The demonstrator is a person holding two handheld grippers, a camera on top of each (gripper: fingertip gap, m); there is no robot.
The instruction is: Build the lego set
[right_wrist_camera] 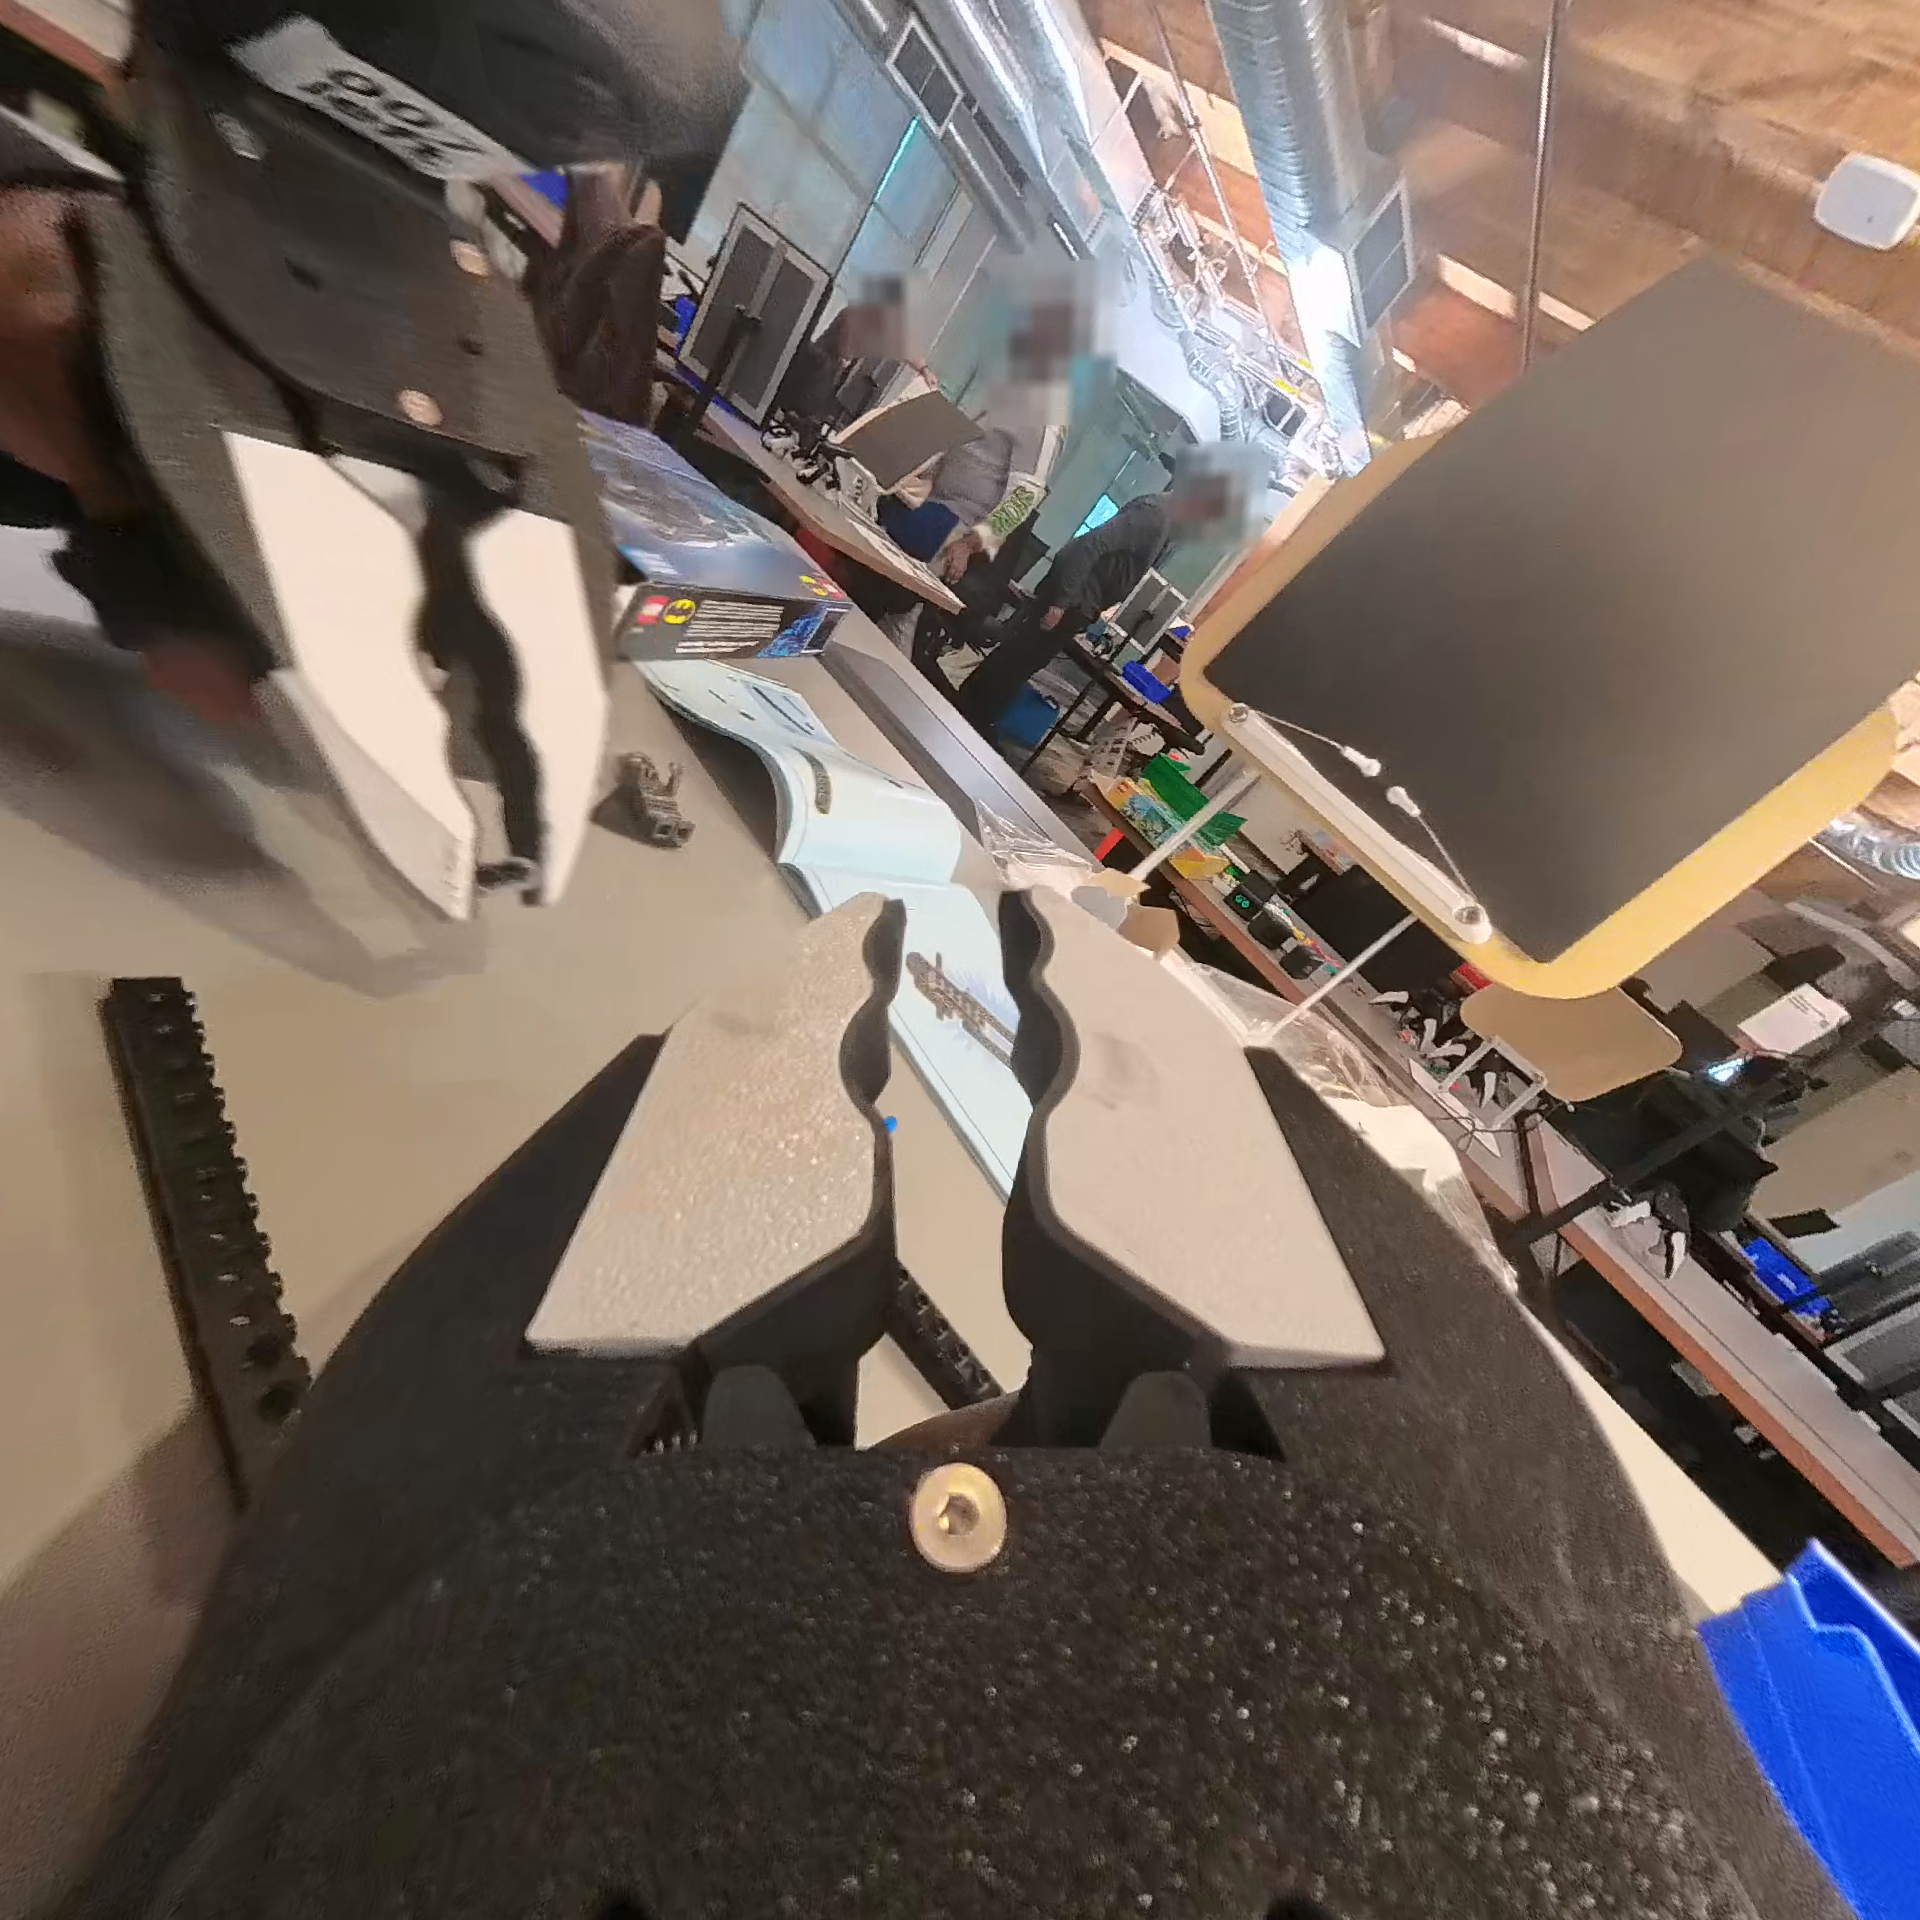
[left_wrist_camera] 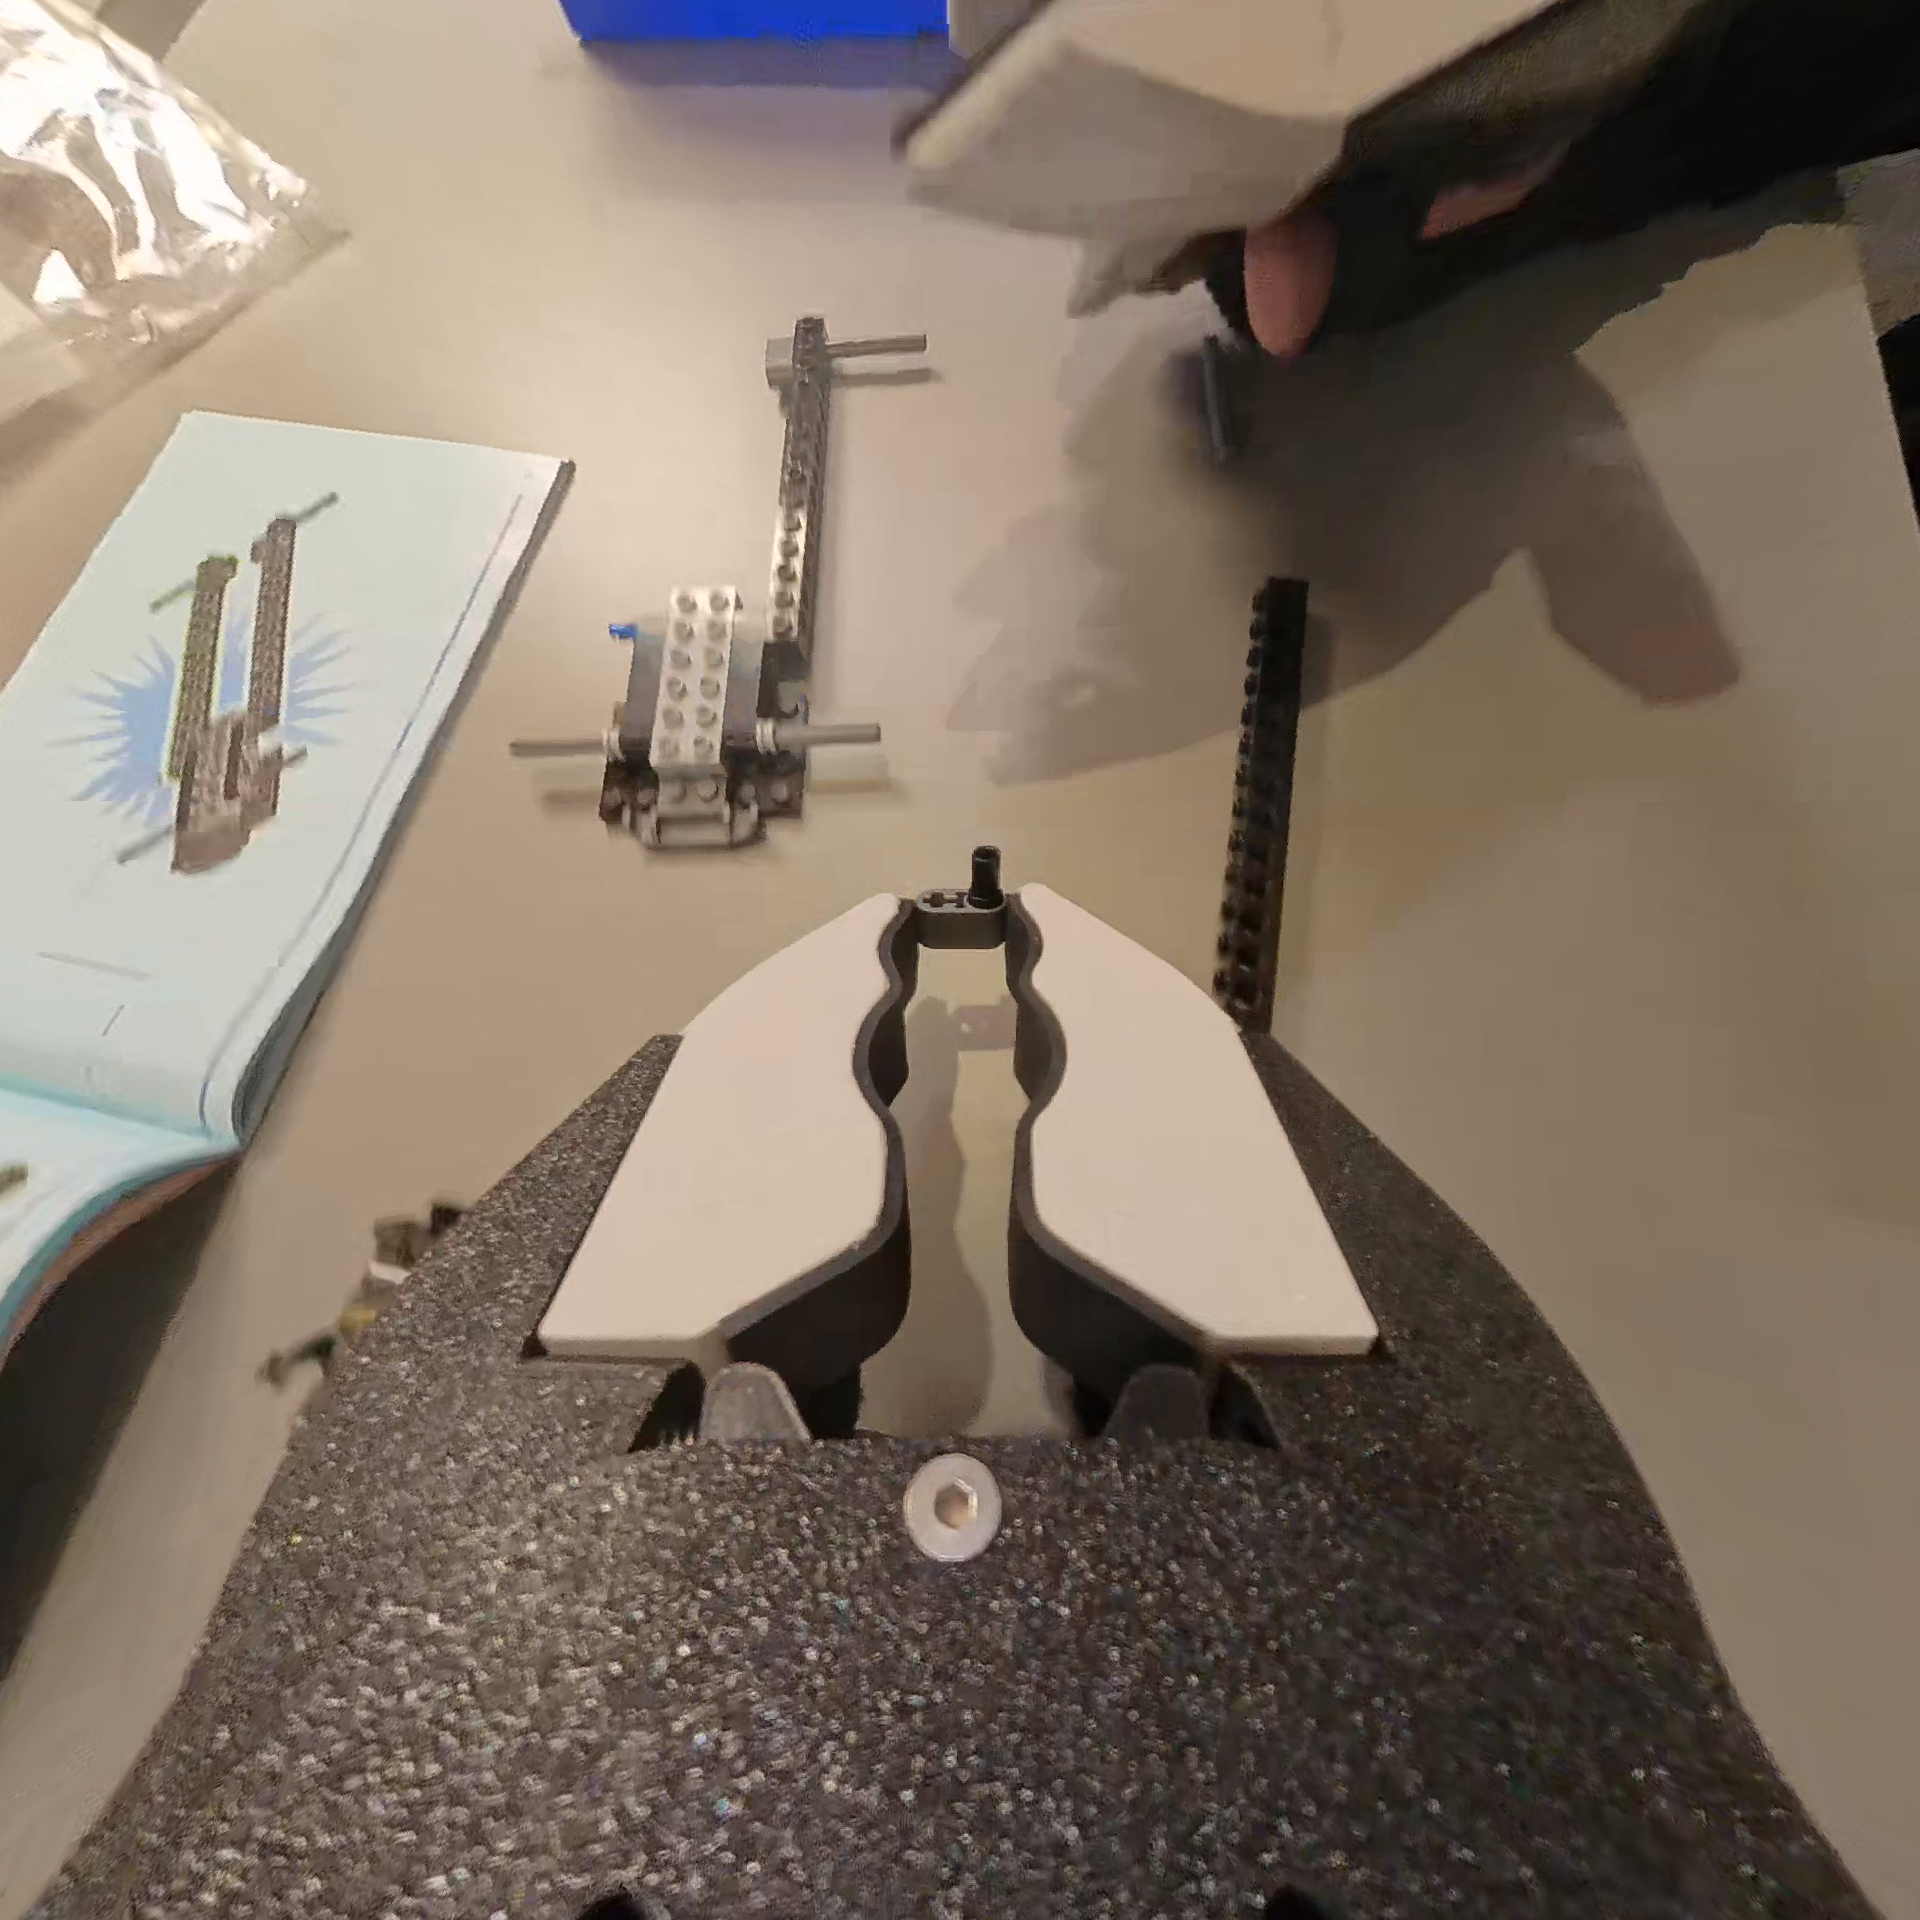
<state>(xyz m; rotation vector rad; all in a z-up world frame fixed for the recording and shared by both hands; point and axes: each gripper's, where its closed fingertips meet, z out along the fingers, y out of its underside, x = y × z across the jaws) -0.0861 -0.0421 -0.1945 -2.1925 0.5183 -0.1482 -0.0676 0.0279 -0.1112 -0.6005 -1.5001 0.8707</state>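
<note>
My left gripper (left_wrist_camera: pixel 958 902) is shut on a small dark grey connector (left_wrist_camera: pixel 956 925) with a black pin (left_wrist_camera: pixel 983 871) standing up from it, held just above the table. The right wrist view shows the same grasp at the upper left (right_wrist_camera: pixel 509 871). My right gripper (right_wrist_camera: pixel 945 920) is open with nothing between its fingertips, and the booklet shows through the gap. In the left wrist view it is a blur at the upper right (left_wrist_camera: pixel 997 156), held by a gloved hand (left_wrist_camera: pixel 1455 208). A grey and black brick assembly with axles (left_wrist_camera: pixel 717 675) lies ahead of the left gripper.
A long black holed beam (left_wrist_camera: pixel 1262 810) lies to the right and also shows in the right wrist view (right_wrist_camera: pixel 197 1174). An open light-blue booklet (left_wrist_camera: pixel 260 727) lies left. There is also a clear plastic bag (left_wrist_camera: pixel 125 166), a blue bin (right_wrist_camera: pixel 1829 1745), a dark box (right_wrist_camera: pixel 727 613) and small loose parts (right_wrist_camera: pixel 655 795). There is about 11 cm between the tips of the two grippers.
</note>
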